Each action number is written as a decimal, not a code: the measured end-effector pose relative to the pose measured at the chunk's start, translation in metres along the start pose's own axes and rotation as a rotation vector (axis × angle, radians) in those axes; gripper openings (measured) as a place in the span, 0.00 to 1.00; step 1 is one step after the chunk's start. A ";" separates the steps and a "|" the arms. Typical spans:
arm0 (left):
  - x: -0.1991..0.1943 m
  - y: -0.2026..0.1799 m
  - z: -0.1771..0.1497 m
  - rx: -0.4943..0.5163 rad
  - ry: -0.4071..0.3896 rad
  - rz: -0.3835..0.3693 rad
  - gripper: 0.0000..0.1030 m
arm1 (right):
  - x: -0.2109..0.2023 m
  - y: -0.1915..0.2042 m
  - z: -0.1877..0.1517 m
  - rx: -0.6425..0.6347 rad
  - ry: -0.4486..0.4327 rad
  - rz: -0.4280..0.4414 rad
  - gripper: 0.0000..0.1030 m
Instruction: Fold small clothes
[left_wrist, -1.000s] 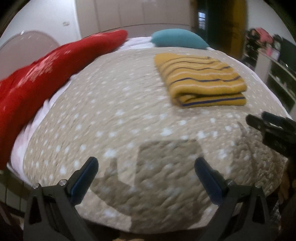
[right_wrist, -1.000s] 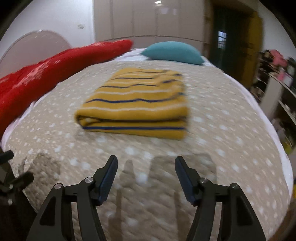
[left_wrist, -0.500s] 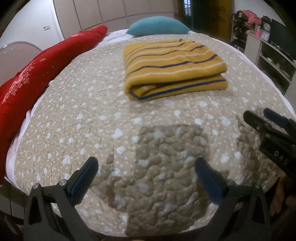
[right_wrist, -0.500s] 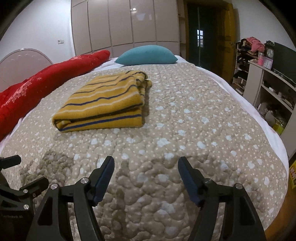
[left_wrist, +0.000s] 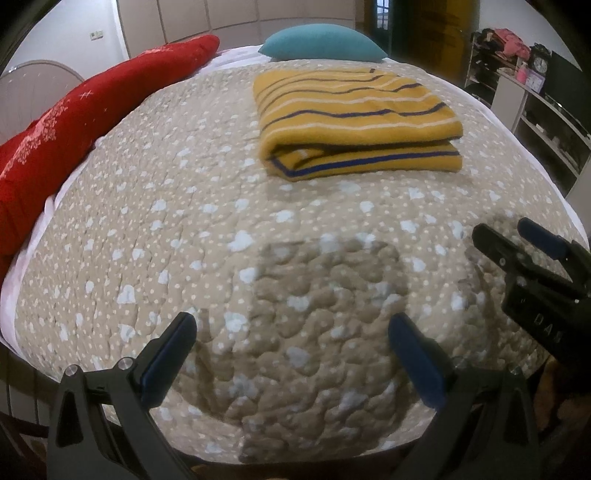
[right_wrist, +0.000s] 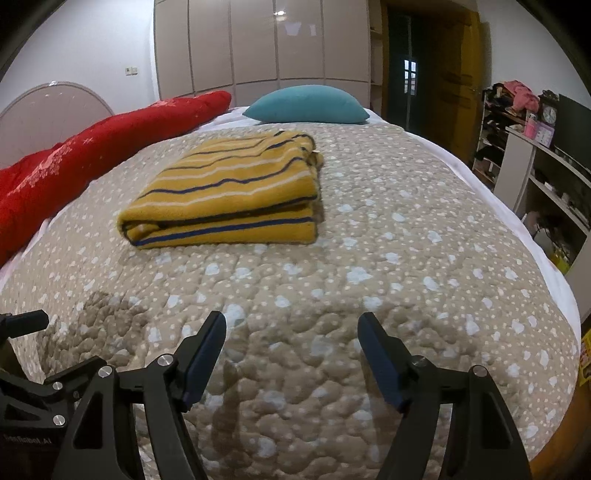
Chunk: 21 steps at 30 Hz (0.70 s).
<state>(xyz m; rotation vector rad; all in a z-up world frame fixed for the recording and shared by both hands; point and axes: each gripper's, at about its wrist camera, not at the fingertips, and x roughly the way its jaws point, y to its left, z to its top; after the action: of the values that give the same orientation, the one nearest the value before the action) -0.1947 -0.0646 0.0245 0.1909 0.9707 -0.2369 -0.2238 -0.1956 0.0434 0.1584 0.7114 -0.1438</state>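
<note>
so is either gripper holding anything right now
Nothing held. The left gripper and right gripper are both open over the quilt, clear of the folded striped garment.

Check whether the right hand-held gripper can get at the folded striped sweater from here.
Probably yes: the right hand-held gripper is open, and only bare quilt lies between it and the sweater.

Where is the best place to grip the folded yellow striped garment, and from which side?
Probably the near open edge of the yellow striped garment, coming low from the front: its stacked layers face the grippers there, while its left side is a rounded fold.
</note>
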 end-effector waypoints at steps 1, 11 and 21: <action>0.000 0.001 0.000 -0.004 -0.001 0.000 1.00 | 0.000 0.002 0.000 -0.004 0.000 0.000 0.76; -0.001 0.003 -0.001 -0.007 -0.023 0.026 1.00 | 0.001 0.016 -0.001 -0.045 -0.008 -0.009 0.77; -0.003 0.004 -0.001 -0.006 -0.046 0.085 1.00 | 0.003 0.020 -0.003 -0.057 -0.006 -0.010 0.78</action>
<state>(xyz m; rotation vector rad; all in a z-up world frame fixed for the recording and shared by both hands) -0.1962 -0.0597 0.0268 0.2201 0.9151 -0.1601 -0.2196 -0.1756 0.0416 0.0996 0.7096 -0.1334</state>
